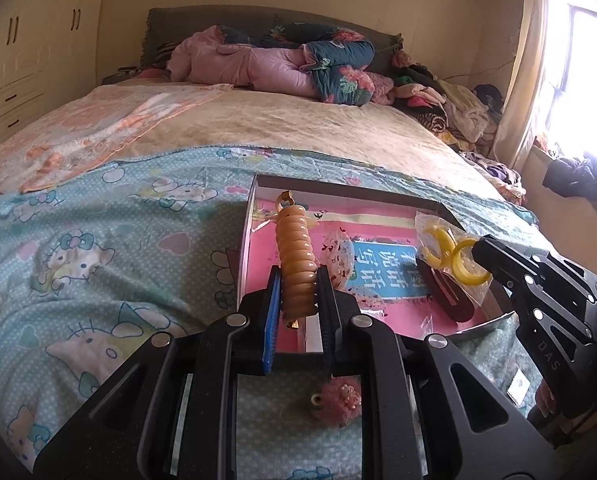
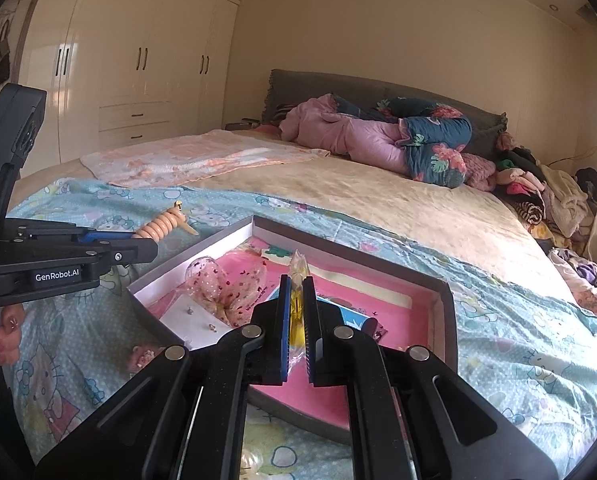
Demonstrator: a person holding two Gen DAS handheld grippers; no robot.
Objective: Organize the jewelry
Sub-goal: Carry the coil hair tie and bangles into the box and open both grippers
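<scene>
My left gripper [image 1: 297,280] is shut on a tan spiral hair tie [image 1: 295,256] with a gold end, held above the left edge of a shallow box [image 1: 254,208] with a pink lining. It also shows in the right wrist view [image 2: 164,224]. My right gripper [image 2: 297,284] is shut on a clear bag of yellow rings [image 1: 456,254], held over the box's right side; in its own view only the bag [image 2: 297,300] shows between the pads. A sheer spotted bow [image 2: 226,288] and a white earring card [image 2: 194,316] lie in the box.
The box sits on a blue Hello Kitty sheet [image 1: 98,248] on a bed. A pink fluffy hair ornament [image 1: 340,398] lies on the sheet near the box. A dark hair clip [image 1: 446,296] lies in the box. Folded quilts [image 1: 290,64] and clothes [image 1: 450,108] are at the far end.
</scene>
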